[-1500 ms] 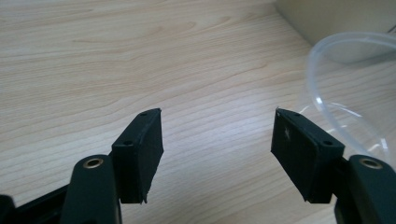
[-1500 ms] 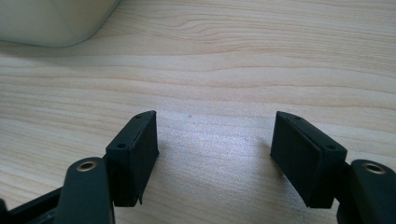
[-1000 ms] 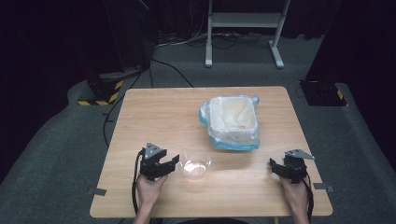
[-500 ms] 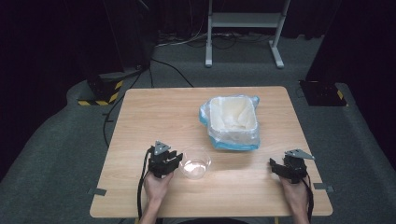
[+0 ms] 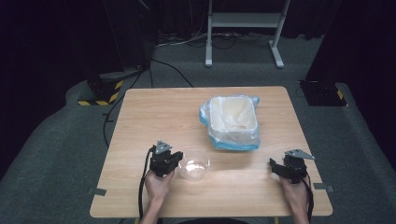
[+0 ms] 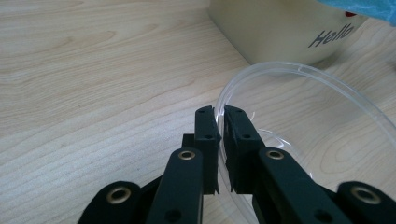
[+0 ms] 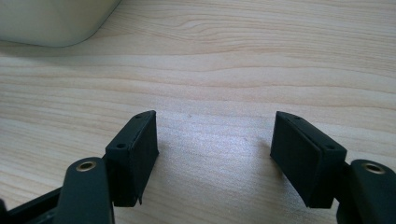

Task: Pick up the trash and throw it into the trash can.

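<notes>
A clear plastic bowl [image 5: 194,164] [image 6: 322,116] sits on the wooden table [image 5: 154,116] near its front edge. My left gripper [image 5: 177,159] [image 6: 220,113] is at the bowl's left side. Its jaws have just been closing and now pinch the bowl's thin rim between the pads. My right gripper [image 5: 274,167] [image 7: 215,140] rests low over the table at the front right. It is open, with only bare wood between its fingers.
A cream bin [image 5: 233,122] [image 6: 280,32] [image 7: 51,18] lined with a clear and blue bag stands just behind the bowl, right of the table's middle. A metal stand [image 5: 243,21] and cables lie on the floor beyond the table.
My left gripper has shifted right to the bowl and its jaws have shut on the rim. The right gripper has stayed where it was.
</notes>
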Tool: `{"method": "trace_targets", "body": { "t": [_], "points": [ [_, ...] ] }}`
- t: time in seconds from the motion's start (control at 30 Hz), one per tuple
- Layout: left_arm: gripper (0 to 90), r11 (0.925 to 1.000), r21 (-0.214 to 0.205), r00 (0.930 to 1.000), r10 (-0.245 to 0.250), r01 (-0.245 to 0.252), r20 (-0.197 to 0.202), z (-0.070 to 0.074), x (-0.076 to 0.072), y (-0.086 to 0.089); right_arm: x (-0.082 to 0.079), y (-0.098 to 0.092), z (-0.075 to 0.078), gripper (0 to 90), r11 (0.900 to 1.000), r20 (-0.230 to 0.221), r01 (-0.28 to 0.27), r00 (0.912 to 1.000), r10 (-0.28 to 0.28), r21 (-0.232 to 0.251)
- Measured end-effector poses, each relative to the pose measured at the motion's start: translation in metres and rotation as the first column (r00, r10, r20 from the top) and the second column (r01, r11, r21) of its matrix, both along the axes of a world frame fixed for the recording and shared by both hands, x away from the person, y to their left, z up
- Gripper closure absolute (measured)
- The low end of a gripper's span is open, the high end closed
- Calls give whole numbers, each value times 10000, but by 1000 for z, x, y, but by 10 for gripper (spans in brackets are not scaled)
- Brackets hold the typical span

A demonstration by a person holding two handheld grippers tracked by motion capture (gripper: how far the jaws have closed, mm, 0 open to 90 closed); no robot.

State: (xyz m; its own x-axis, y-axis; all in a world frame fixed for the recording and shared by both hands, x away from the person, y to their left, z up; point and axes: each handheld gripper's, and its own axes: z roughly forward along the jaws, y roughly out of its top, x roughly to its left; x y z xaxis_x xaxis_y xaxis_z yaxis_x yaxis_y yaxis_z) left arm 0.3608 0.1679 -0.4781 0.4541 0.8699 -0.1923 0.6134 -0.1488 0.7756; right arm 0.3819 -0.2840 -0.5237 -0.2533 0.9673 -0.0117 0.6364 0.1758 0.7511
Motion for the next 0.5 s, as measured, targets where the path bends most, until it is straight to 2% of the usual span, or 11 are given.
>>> {"method": "trace_targets", "body": {
  "t": [0.17,0.23,0.27,0.33,0.4,0.5],
  "points": [
    [848,9995,-310,10000,-56,58,64,3,-2,2,0,0,0,313,10000,12,-20,10000,20,-18],
    [852,9997,-194,9999,-115,116,97,6,-3,2,0,0,0,313,10000,0,-2,10000,2,1],
    [856,9998,-129,9994,-122,126,318,12,-5,2,0,0,0,313,10000,3,-5,10000,5,-6],
    [858,9998,-134,9991,-148,153,405,15,-5,2,0,0,0,313,10000,-3,5,10000,-5,-6],
    [860,9999,48,9981,-138,135,593,20,-5,0,0,0,0,313,10000,-2,4,10000,-4,-7],
    [861,9990,301,9975,-336,318,621,24,-3,-4,0,0,0,313,10000,4,-5,10000,5,-9]
  ]
}}
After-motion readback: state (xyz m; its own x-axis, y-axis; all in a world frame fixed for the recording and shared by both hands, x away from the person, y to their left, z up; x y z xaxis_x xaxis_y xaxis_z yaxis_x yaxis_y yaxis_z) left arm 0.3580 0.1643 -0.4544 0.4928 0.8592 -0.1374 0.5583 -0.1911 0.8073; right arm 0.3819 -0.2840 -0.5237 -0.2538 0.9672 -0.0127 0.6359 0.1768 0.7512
